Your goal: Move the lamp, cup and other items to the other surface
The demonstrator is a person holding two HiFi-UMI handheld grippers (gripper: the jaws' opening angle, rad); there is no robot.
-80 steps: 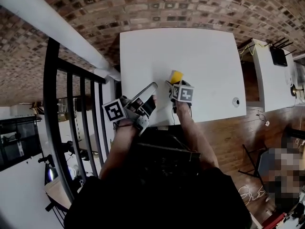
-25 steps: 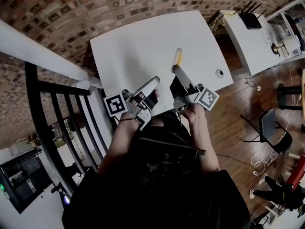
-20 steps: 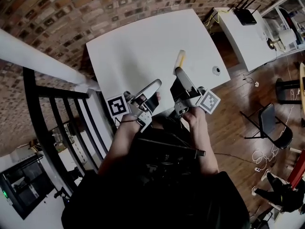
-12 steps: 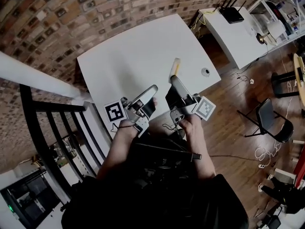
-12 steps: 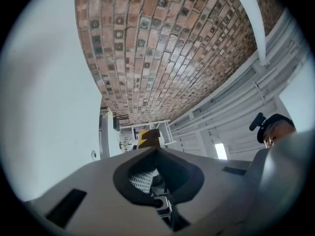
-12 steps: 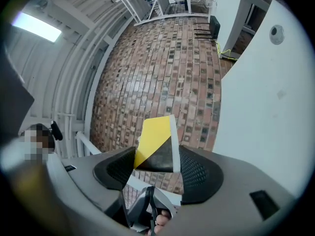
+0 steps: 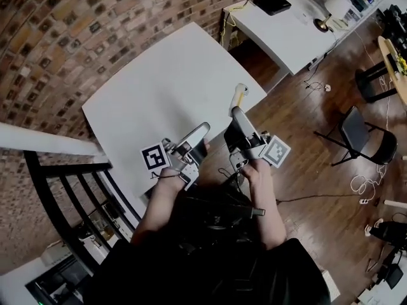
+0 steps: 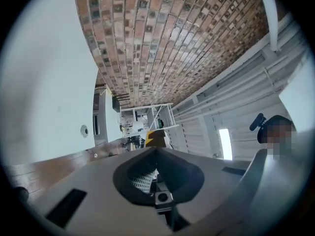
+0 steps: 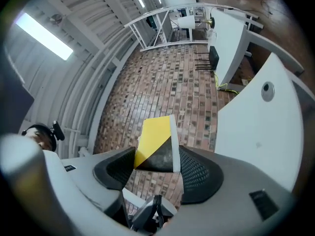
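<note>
A yellow cup [image 9: 156, 140] with a white rim lies sideways between the pads of my right gripper [image 9: 155, 154], which is shut on it. In the head view the cup [image 7: 240, 94] sticks out past the tip of my right gripper [image 7: 236, 111], at the right edge of the white table [image 7: 152, 94], with wood floor beyond. My left gripper [image 7: 200, 132] hangs beside it over the table's near edge. In the left gripper view its jaws [image 8: 156, 151] meet with nothing between them. A white lamp [image 7: 331, 6] stands on a second white desk [image 7: 289, 33] at the top right.
A black router [image 7: 270, 4] sits on the second desk. A black chair [image 7: 365, 138] stands on the wood floor to the right. A black railing [image 7: 70, 196] runs along the left. A brick wall [image 7: 57, 37] backs the table. Cables lie on the floor.
The view has swung to the right. Both grippers have travelled right, off the middle of the white table to its right edge, the right one carrying the cup. The second desk has come closer.
</note>
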